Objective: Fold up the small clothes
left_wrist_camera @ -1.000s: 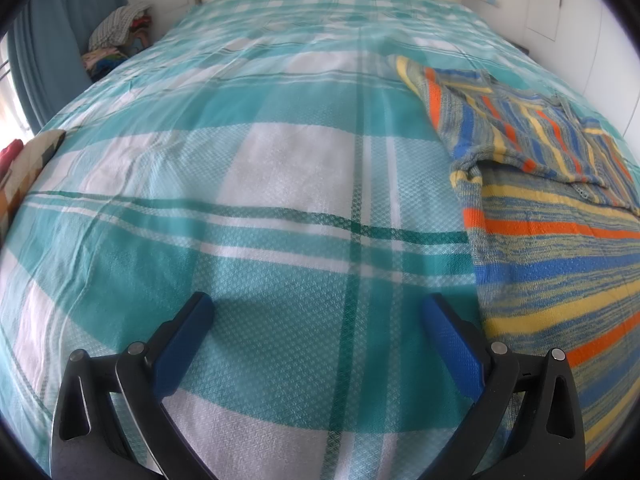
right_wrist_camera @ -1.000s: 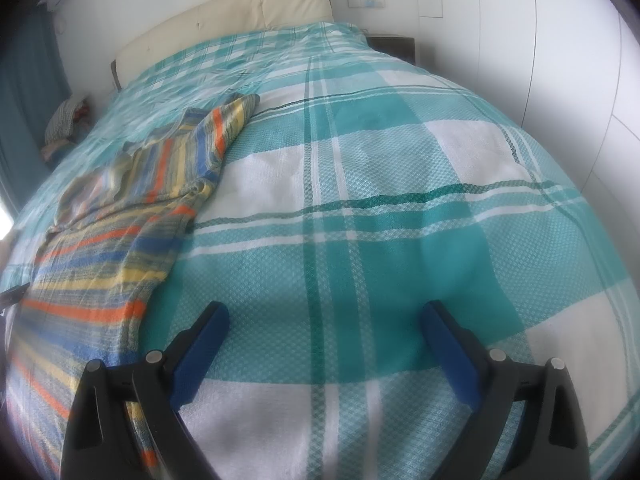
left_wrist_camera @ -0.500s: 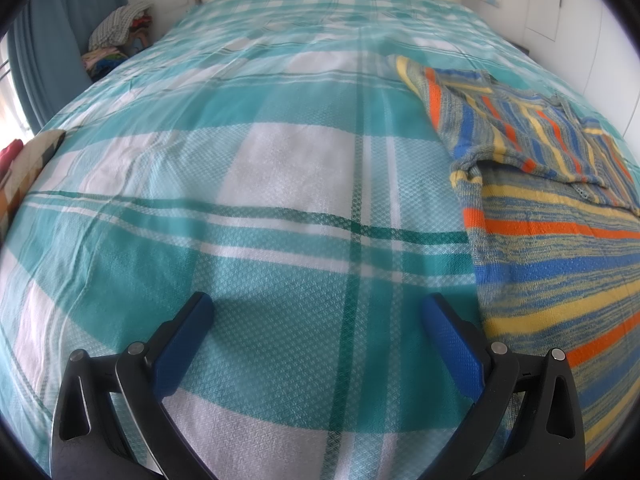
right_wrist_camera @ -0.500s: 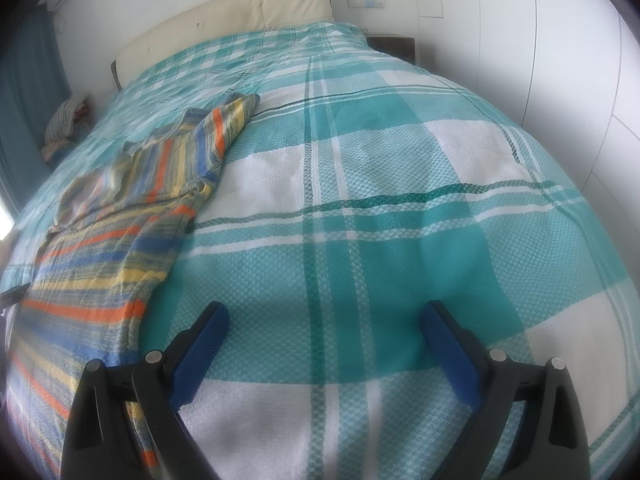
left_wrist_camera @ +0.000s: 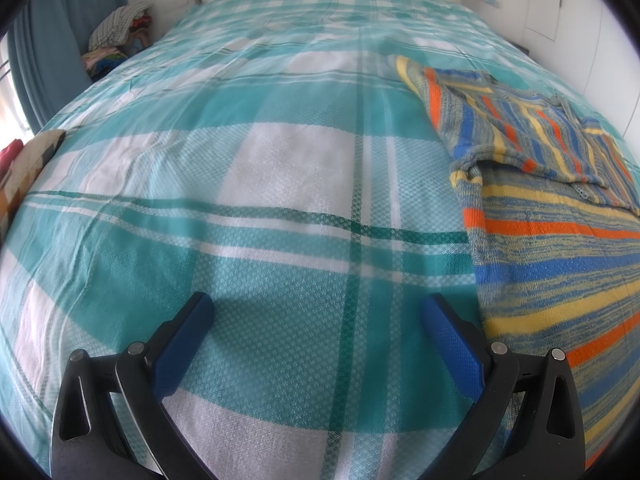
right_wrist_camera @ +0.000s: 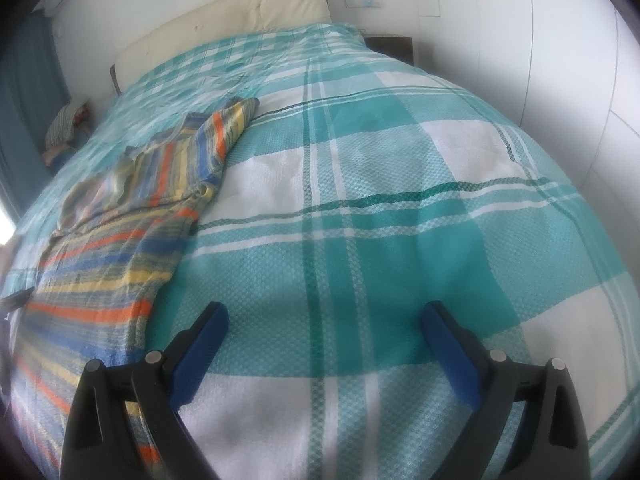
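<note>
A striped knit garment (left_wrist_camera: pixel 552 240) in blue, yellow and orange lies flat on the teal checked bedspread (left_wrist_camera: pixel 280 184), with its upper part folded over itself. In the left wrist view it lies to the right of my left gripper (left_wrist_camera: pixel 318 310), which is open and empty just above the bedspread. In the right wrist view the garment (right_wrist_camera: pixel 120 240) lies to the left of my right gripper (right_wrist_camera: pixel 324 318), which is open and empty over bare bedspread (right_wrist_camera: pixel 400 200). Its left finger is close to the garment's edge.
A cream headboard (right_wrist_camera: pixel 224 28) stands at the far end of the bed. A pile of clothes (left_wrist_camera: pixel 120 28) sits beside the bed at the far left, by a blue curtain (left_wrist_camera: pixel 44 40). White wall panels (right_wrist_camera: pixel 560 60) run along the right side. A dark nightstand (right_wrist_camera: pixel 390 44) stands far right.
The right wrist view has shifted slightly, with the garment a little lower and blurred. The left gripper has not moved. Both grippers stay open.
</note>
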A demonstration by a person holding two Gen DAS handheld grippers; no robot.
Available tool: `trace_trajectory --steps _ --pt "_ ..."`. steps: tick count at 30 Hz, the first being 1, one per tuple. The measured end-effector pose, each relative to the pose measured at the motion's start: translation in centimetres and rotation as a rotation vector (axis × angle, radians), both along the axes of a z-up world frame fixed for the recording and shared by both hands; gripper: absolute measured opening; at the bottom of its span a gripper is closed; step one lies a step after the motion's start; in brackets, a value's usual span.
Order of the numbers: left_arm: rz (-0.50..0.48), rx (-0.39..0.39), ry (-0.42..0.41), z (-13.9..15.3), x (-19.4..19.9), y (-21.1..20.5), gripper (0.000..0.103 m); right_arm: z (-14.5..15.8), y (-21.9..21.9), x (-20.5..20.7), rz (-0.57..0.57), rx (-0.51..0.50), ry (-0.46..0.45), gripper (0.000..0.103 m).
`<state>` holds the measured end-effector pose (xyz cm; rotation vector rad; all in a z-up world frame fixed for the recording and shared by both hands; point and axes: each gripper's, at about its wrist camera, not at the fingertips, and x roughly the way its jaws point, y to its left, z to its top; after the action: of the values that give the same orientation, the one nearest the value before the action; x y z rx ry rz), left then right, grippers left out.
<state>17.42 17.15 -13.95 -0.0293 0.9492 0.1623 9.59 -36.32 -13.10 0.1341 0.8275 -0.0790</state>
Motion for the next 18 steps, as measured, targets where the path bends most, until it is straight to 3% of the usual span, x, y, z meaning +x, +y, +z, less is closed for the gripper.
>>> trace_trajectory --steps 18 --pt "0.001 0.004 0.001 0.05 -0.14 -0.09 0.103 -0.24 0.42 0.26 0.016 -0.018 0.011 0.102"
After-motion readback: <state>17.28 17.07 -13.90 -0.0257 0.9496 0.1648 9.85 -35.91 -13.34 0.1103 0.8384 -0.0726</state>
